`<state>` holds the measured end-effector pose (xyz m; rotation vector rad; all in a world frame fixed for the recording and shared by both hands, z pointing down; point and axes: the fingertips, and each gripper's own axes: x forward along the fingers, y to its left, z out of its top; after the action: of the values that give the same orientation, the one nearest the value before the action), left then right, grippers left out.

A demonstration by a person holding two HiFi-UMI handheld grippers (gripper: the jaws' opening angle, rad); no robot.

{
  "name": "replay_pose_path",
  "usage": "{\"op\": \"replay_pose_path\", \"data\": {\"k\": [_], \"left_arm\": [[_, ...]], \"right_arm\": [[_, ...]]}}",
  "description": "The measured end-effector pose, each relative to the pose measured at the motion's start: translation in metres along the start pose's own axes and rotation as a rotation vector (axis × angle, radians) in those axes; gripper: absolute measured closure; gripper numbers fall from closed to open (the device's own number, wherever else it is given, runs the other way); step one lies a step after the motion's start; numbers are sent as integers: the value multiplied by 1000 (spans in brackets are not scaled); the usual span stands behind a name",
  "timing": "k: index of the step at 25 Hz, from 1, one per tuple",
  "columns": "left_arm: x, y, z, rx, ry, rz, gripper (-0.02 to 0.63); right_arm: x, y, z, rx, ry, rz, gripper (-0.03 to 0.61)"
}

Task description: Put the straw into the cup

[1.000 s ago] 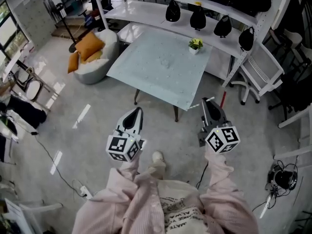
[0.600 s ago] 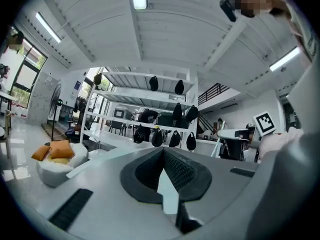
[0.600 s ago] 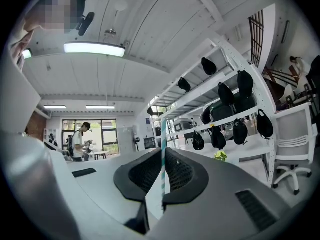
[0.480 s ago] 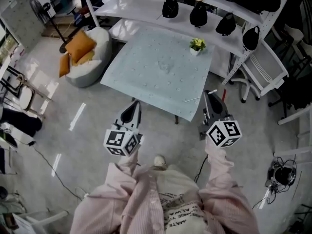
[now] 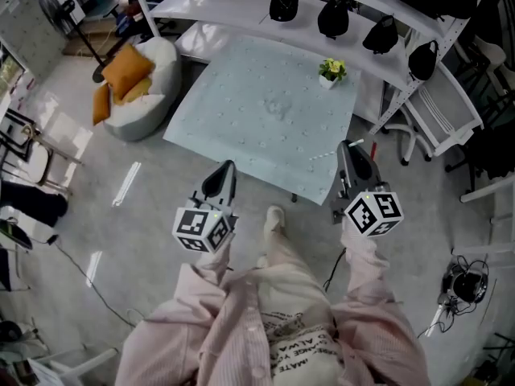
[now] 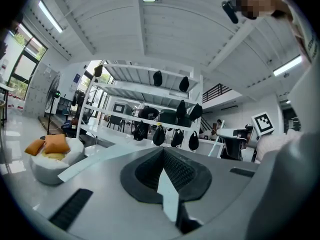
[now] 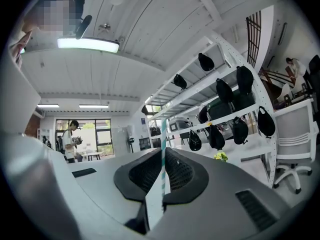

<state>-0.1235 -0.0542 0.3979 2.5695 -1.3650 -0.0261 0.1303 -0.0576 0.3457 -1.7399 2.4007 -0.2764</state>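
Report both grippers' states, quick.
Left gripper: shut, nothing between its jaws.
Right gripper: shut on the straw.

Upside-down lettering is printed on the front of the person's shirt (image 5: 299, 355). Only fragments resembling "MATE" and "ALWA" can be made out; the rest is too small.
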Motion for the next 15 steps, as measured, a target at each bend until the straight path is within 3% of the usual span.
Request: {"op": "replay_pose_path", "data": {"k": [15], "left_arm": [[119, 79, 3, -59, 55, -3, 614]], "right_arm": [[132, -57, -4, 36, 15, -48, 563]]}}
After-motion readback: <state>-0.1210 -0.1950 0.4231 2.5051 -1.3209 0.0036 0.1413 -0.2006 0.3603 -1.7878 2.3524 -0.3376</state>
